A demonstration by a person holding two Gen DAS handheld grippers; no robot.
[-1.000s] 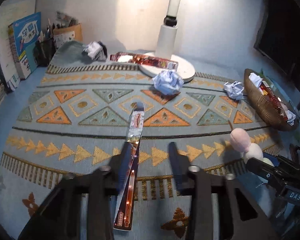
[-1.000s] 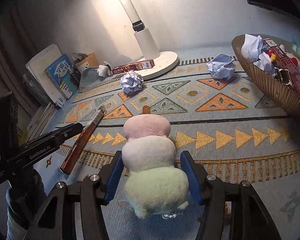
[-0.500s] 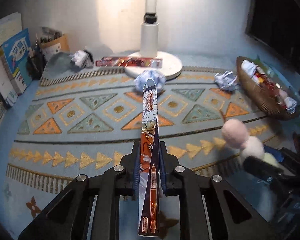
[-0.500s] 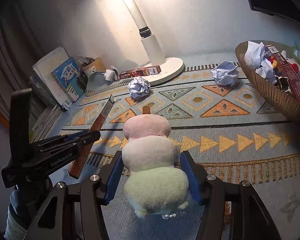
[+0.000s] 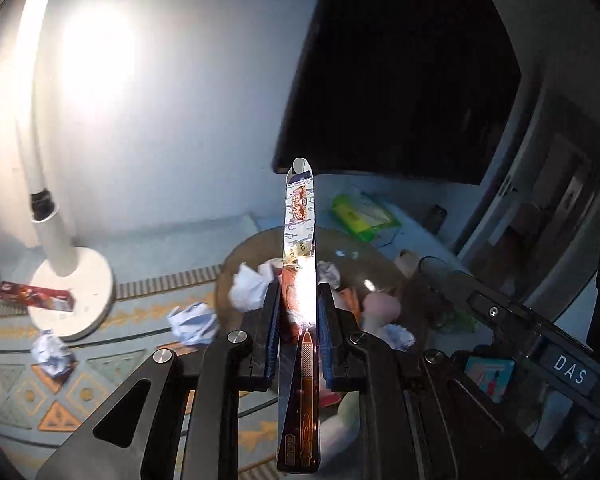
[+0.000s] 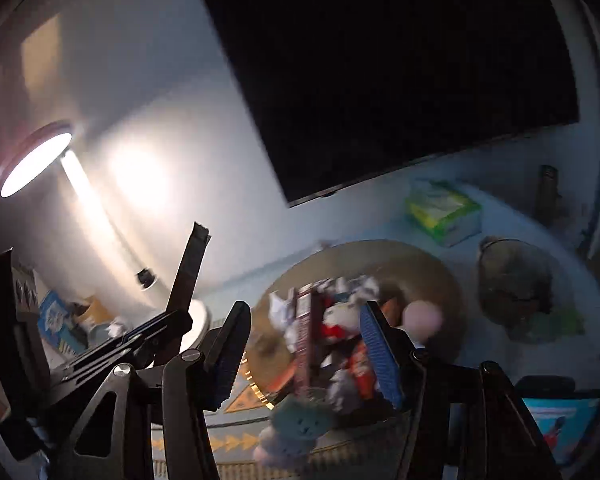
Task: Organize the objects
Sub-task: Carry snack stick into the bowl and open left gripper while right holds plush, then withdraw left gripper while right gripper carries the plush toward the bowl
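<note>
My left gripper (image 5: 298, 286) is shut on a long narrow red-and-silver printed box (image 5: 300, 224), held up on edge in front of the brown basket (image 5: 360, 256). From the right wrist view the same box (image 6: 190, 264) stands up at the left. My right gripper (image 6: 303, 308) hangs over the basket (image 6: 400, 264), jaws apart, only the basket's papers and packets showing between them. The pink, white and green plush skewer (image 6: 422, 318) lies blurred beyond the fingers, slanting across the basket's near side. I cannot tell whether it rests there. Its pink end (image 5: 380, 306) shows beside my left fingers.
A white lamp (image 5: 76, 292) stands at the left with a red box (image 5: 36, 296) and crumpled paper balls (image 5: 192, 320) on the patterned mat. A dark screen (image 5: 400, 60) fills the wall behind. A green-yellow packet (image 6: 440, 212) and a dark bowl (image 6: 516, 280) sit behind the basket.
My left gripper shut on the long box, lifted it off the mat and swung right to the basket. My right gripper rose to the basket too, and the plush has left its jaws.
</note>
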